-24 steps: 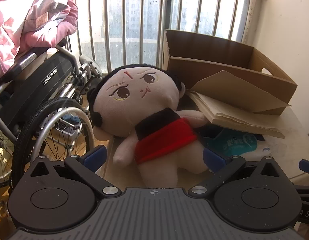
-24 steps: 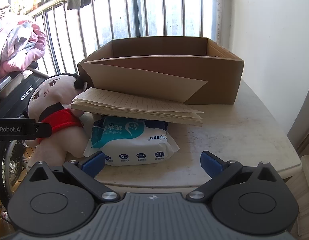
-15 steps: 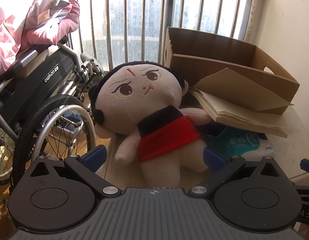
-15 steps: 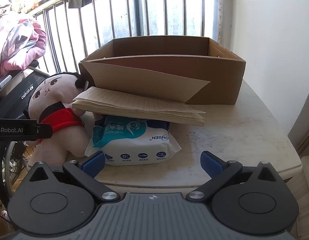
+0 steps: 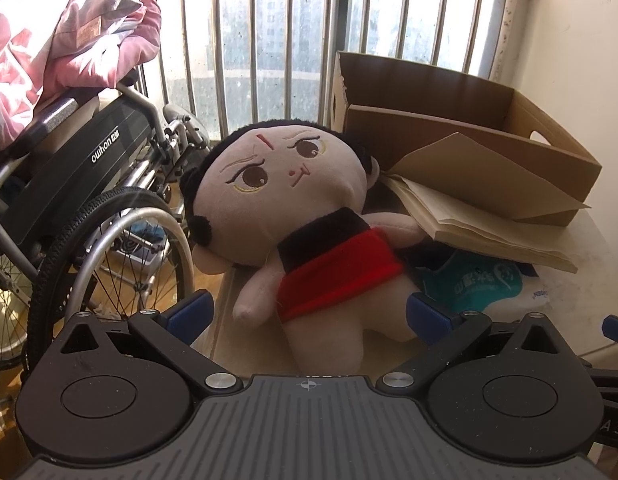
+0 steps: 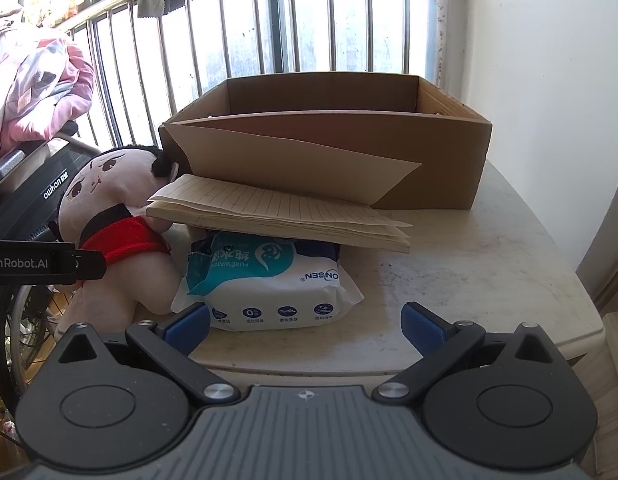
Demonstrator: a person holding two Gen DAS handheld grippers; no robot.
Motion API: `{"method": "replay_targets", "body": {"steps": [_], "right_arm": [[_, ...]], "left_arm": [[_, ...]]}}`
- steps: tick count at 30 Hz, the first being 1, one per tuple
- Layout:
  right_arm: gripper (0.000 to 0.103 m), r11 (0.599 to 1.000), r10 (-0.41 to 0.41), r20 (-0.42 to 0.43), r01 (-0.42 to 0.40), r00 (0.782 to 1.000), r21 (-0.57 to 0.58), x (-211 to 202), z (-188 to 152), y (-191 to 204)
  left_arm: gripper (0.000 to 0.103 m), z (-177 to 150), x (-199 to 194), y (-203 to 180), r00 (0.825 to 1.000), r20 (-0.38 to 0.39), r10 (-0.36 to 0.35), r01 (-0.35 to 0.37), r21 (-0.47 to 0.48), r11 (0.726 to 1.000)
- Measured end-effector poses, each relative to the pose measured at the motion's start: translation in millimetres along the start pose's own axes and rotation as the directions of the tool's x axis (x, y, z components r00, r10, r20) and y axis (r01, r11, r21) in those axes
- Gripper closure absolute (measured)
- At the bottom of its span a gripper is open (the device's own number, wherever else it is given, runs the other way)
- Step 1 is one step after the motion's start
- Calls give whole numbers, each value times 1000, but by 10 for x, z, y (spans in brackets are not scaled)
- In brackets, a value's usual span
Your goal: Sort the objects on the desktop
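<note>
Cardboard box (image 6: 429,152) — seemingly empty

Bright daylight is coming through the barred window (image 6: 309,20), washing the panes nearly white. The wall (image 6: 549,80) is glowing pale. The box (image 6: 329,132) is casting shade over the papers (image 6: 277,212) and wipes (image 6: 269,280). Both fisheye views are staying sharp, bending the bars and darkening at the corners.

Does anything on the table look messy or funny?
Yes. The lined notebook lies tilted on the wet wipes pack, pages splayed. The plush doll sprawls at the table's edge, and the cardboard box has a flap drooping onto the notebook.
</note>
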State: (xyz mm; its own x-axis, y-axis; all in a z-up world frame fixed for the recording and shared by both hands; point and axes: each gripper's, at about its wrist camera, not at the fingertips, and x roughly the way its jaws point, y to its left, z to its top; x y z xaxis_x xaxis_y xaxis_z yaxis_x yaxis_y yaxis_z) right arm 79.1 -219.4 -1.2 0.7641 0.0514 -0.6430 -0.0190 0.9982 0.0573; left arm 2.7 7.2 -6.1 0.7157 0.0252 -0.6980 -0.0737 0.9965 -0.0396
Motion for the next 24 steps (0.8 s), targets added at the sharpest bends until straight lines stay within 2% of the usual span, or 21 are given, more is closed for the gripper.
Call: {"method": "replay_targets", "body": {"steps": [15,20,22,24], "right_arm": [[0,1000,-2,20,2,1000,15,-12,-12,-55],[0,1000,-16,22,16,1000,24,-4,24,-109],[0,999,-28,48,26,998,32,-38,49,-168],[0,998,-36,110,30,993,57,-119,78,-278]], "left_arm": [[0,7,-2,-37,1000,-3,5,-5,11,1000],[0,66,-1,-85,1000,17,3,-3,35,999],[0,106,-13,-98,999,36,-5,4,47,999],[0,155,-20,-97,998,55,-24,21,62,998]]}}
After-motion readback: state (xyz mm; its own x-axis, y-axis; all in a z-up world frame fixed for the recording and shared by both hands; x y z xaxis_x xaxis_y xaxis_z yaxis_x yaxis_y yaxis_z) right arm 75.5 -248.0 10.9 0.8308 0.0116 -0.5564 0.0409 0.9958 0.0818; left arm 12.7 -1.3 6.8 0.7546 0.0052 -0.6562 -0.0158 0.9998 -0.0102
